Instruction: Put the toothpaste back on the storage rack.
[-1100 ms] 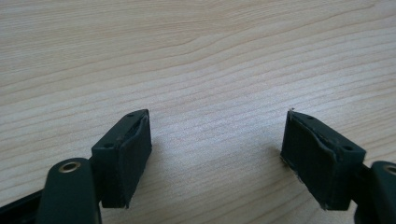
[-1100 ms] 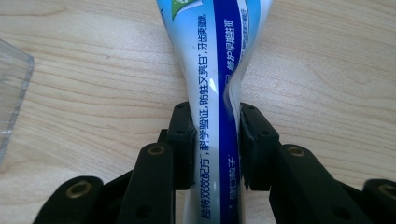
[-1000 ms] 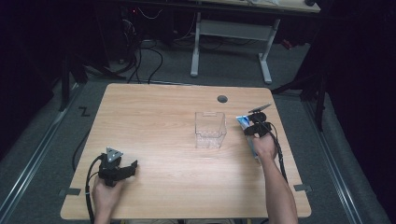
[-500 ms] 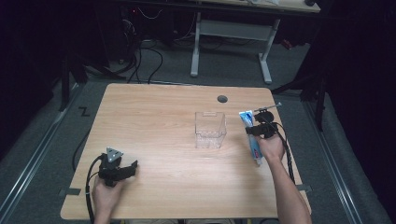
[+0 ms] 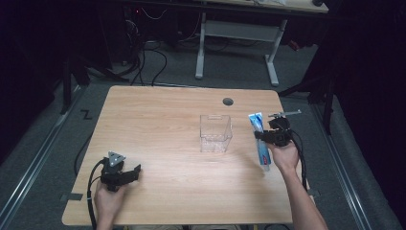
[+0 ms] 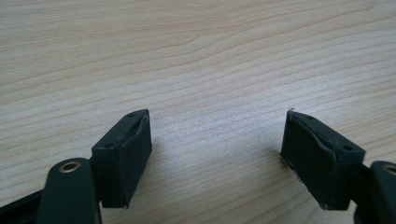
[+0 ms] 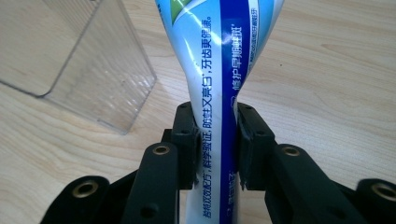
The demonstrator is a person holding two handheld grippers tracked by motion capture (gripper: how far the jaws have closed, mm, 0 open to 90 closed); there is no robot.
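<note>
My right gripper [image 5: 266, 137] is shut on a blue and white toothpaste tube [image 5: 257, 122] just right of a clear plastic box [image 5: 215, 133]. In the right gripper view the pads [image 7: 186, 140] squeeze the tube [image 7: 219, 60] at its narrow middle. Its wide end points away from me above the wood, and the box [image 7: 93, 65] stands to its left. My left gripper [image 5: 135, 172] rests on the table [image 5: 167, 115] at the near left. Its jaws stand wide apart in the left gripper view [image 6: 217, 149], with only bare wood between them.
A round cable hole [image 5: 228, 101] sits near the table's far edge. The box is open at the top and has nothing in it. Beyond the table stand a white desk frame [image 5: 201, 48] and loose cables [image 5: 143, 57] on the grey floor.
My right hand has drifted a little to the right and risen with the toothpaste tube in its jaws. The left hand has stayed where it was.
</note>
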